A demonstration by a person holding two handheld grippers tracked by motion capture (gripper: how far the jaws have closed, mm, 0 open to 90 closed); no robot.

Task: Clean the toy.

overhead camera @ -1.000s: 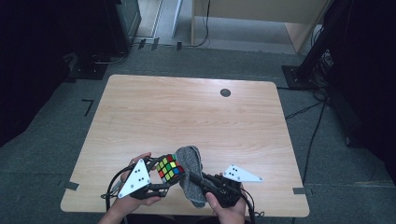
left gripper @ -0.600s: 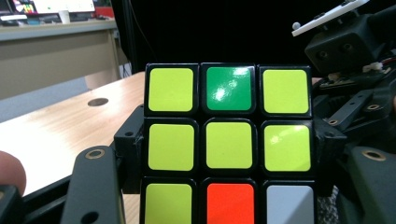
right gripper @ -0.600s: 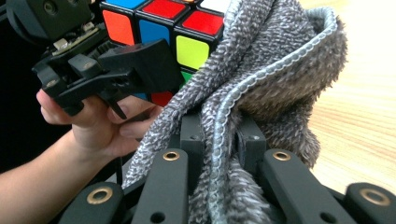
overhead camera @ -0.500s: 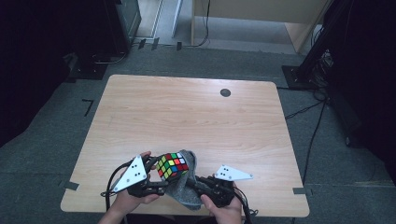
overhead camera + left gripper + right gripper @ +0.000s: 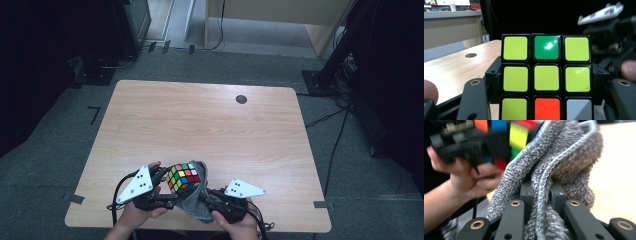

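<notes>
A scrambled puzzle cube is held just above the table's near edge, with my left gripper shut on it. In the left gripper view the cube shows a mostly yellow face between the jaws. My right gripper is shut on a grey fuzzy cloth, which drapes against the cube's right side. In the right gripper view the cloth bunches up between the jaws and reaches up to the cube in the other hand's gripper.
The wooden table has a small dark round hole near its far right. Dark stands and cables lie on the grey floor around the table.
The cube has shifted a little to the right and turned. The cloth has risen from lying flat beside the cube to wrapping against its right side.
</notes>
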